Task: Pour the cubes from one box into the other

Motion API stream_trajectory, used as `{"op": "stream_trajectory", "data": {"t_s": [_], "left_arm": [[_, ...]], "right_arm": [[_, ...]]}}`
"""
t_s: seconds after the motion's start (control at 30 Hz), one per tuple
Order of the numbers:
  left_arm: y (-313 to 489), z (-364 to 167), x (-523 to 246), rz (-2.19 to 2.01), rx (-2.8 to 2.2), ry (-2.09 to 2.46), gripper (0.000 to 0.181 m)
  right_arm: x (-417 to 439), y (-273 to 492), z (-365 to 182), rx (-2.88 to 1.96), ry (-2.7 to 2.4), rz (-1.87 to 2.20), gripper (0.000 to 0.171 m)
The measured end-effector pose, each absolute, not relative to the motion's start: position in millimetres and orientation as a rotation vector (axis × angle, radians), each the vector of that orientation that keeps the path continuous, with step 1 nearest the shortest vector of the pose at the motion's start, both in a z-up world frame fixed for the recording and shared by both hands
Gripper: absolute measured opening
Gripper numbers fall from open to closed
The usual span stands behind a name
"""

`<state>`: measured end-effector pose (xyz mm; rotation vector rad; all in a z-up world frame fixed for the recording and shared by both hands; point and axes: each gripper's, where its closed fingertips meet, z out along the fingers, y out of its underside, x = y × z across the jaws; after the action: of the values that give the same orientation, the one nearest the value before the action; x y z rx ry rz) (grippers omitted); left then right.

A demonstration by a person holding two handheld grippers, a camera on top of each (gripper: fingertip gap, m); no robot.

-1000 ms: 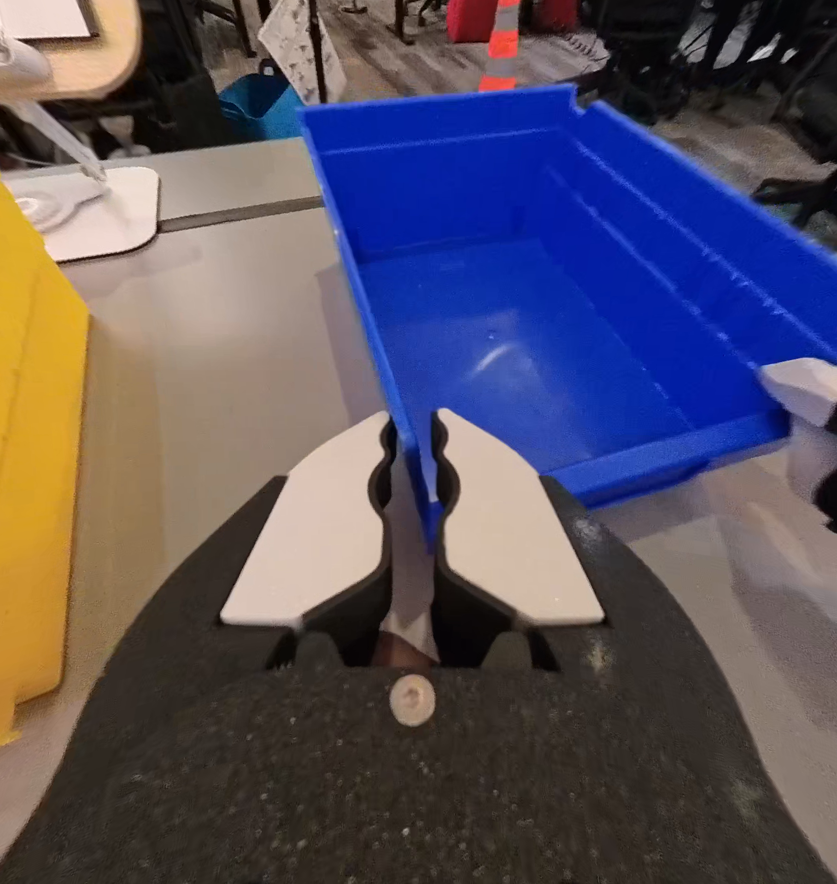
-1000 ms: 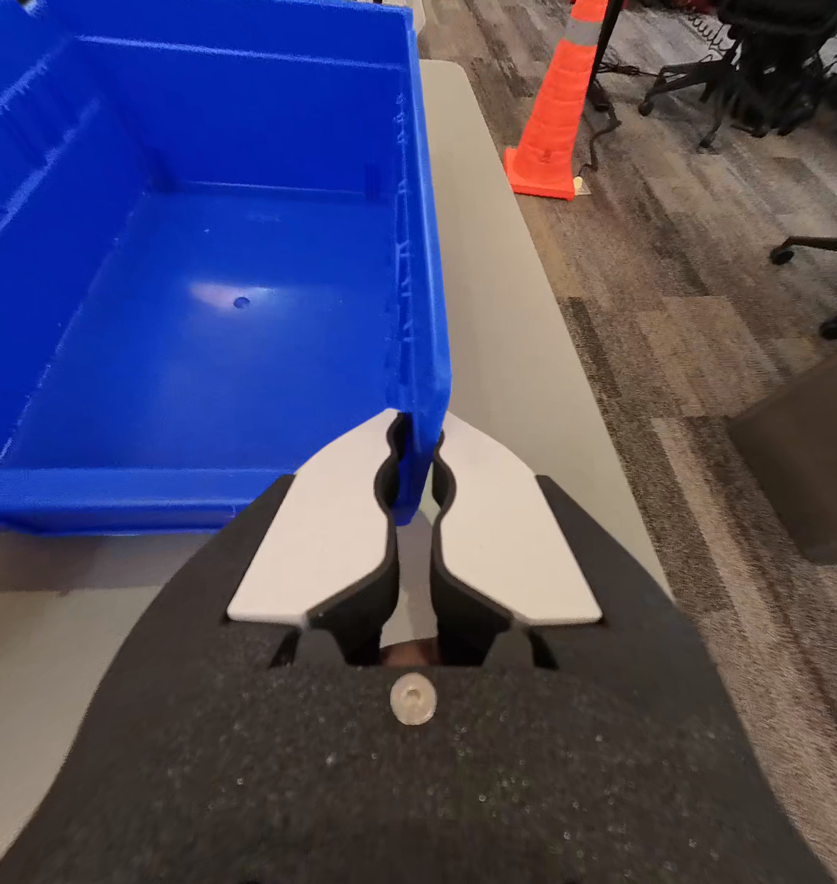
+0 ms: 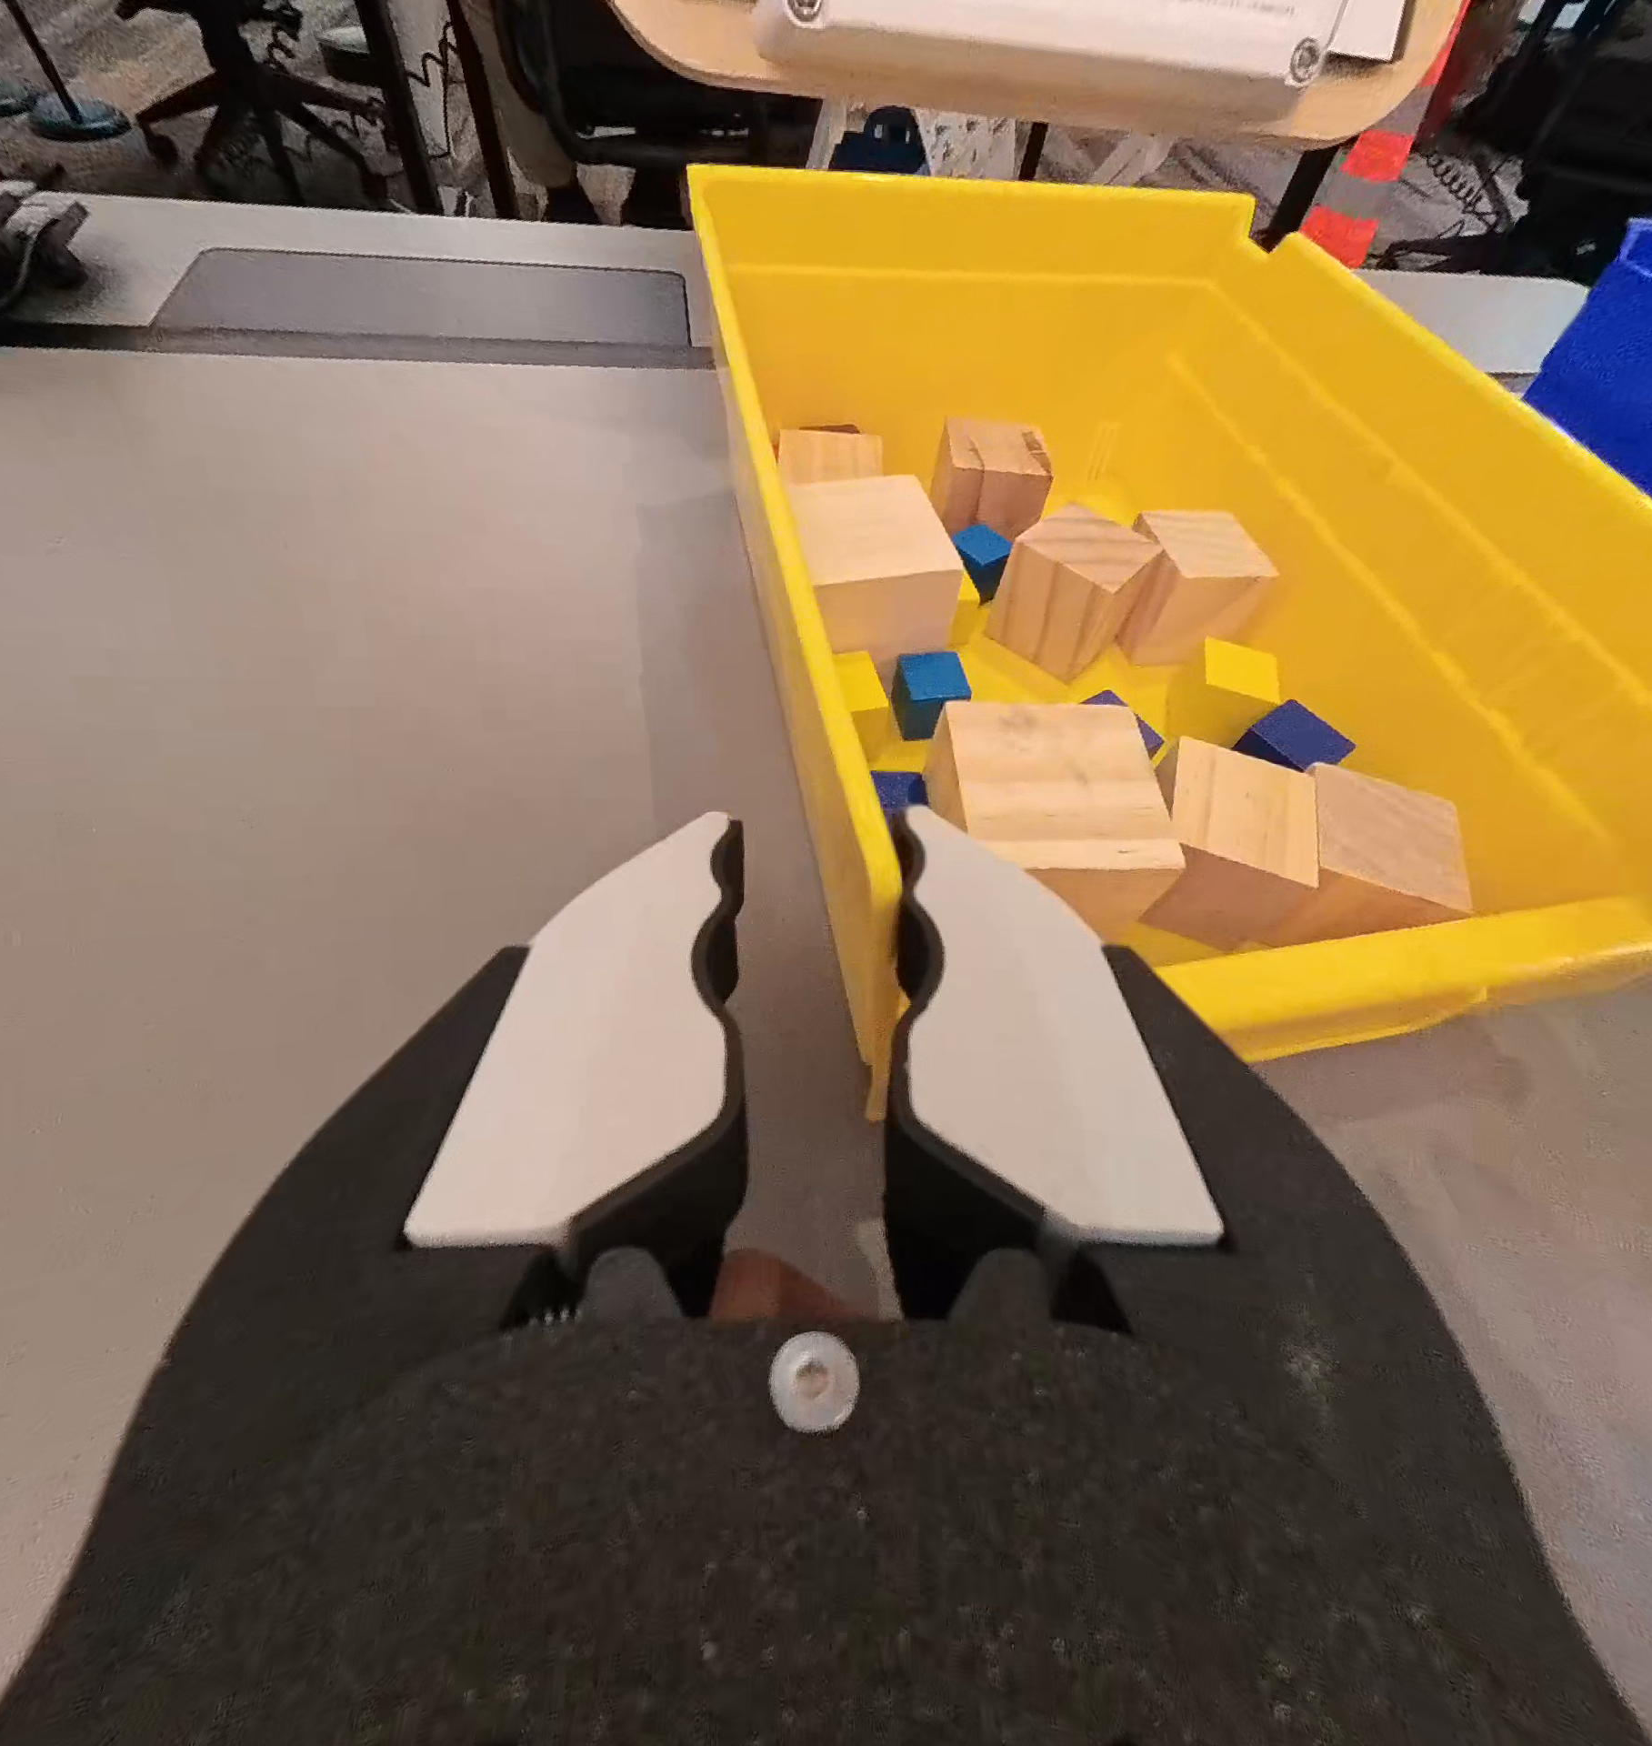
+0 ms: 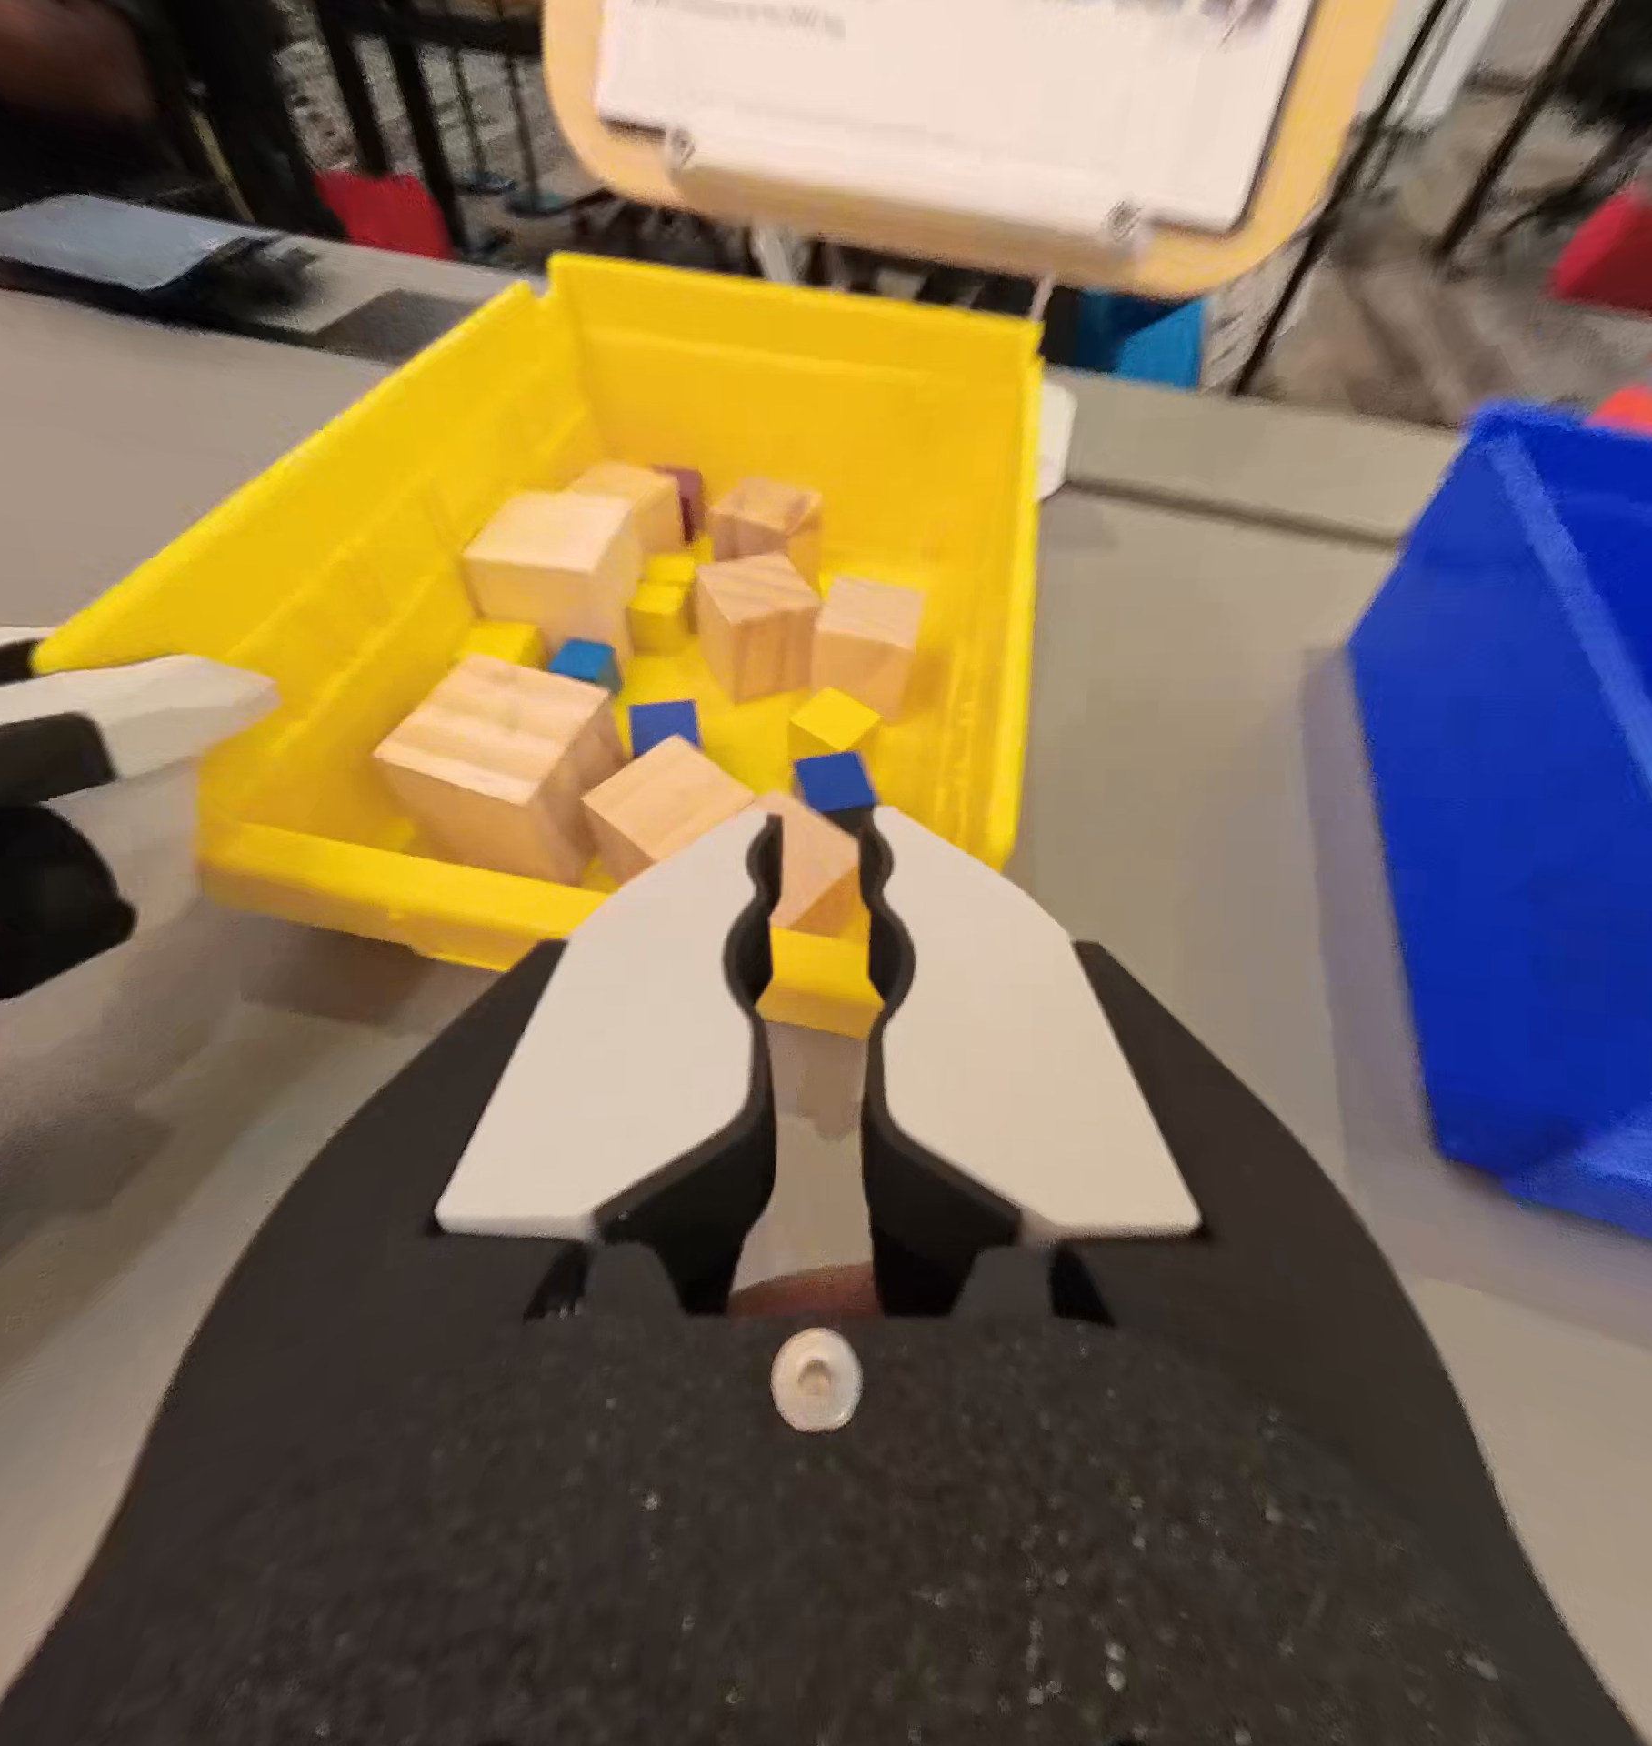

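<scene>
Seemingly agape — grippers (image 3: 814, 831) by yellow box (image 3: 992, 283).

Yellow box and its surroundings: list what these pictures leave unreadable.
- Yellow box: cubes overlap, so the count is hidden in both views.
- Blue box: cut off by the right edge in both views; its inside is unseen.
- Right gripper: motion blur; contact with the box cannot be told.
- Left gripper: jaws straddle the wall; the outer gap shows no grip.
</scene>
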<state>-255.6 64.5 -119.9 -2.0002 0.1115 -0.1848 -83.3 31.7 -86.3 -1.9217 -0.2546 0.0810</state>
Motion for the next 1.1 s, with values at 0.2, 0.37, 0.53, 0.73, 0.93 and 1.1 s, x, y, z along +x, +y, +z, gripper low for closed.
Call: {"op": "stream_trajectory", "data": {"t_s": [0.2,0.37,0.53,0.73,0.93,1.1], "left_arm": [[68.5,-119.3,-249.0,-0.16,-1.991,0.163,0.006],[69.1,-117.8,-271.8,-0.111,-2.052,0.122,0.004],[69.8,-86.0,-336.7,-0.035,-1.995,0.034,0.002],[63.5,-63.2,-432.6,0.102,-1.889,0.02,0.003],[59.1,-99.4,-503.0,0.068,-1.984,-0.038,0.003],[57.1,-117.4,-513.8,0.002,-2.004,-0.073,0.005]], "right_arm": [[-56.9,55.8,-118.4,-2.042,-0.167,-0.007,0.031],[-78.0,64.3,-131.3,-2.099,-0.089,0.101,0.003],[-144.0,58.5,-98.1,-1.967,-0.1,0.069,0.003],[-239.7,62.4,-85.3,-1.896,-0.129,0.113,0.004],[-311.6,60.7,-116.5,-2.018,-0.238,0.199,0.004],[-322.7,55.8,-125.9,-2.025,-0.259,0.348,0.009]]}}
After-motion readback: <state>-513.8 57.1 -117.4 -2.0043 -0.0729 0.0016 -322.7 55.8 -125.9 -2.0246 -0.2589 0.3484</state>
